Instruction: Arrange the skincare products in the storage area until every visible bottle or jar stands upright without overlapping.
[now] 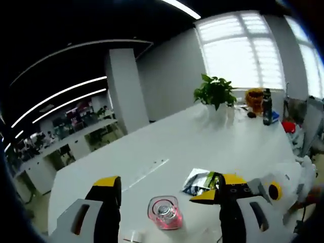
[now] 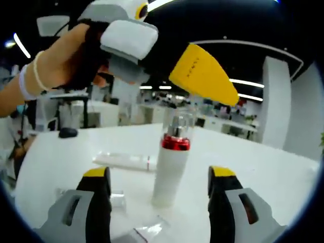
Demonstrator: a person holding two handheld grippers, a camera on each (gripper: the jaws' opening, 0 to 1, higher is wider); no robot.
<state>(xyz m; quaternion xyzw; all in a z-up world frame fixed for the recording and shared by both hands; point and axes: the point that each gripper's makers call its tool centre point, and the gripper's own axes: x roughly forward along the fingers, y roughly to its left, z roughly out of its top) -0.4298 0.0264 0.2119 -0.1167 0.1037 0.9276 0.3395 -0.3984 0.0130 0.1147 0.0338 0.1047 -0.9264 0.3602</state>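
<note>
The right hand-held gripper (image 2: 158,185) stands wide, the upright white plastic bottle with red collar and clear cap (image 2: 170,162) between its jaws; light, tippy, best gripped mid-body.

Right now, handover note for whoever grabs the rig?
Left tongs: open, over the white table, straddling a pink-capped bottle seen from above.
Right tongs: open, facing an upright white bottle with red collar and clear cap.
Done: that bottle stands.
Left: white tube lies flat behind it, a small clear item lies near the right tongs; stand both.
</note>
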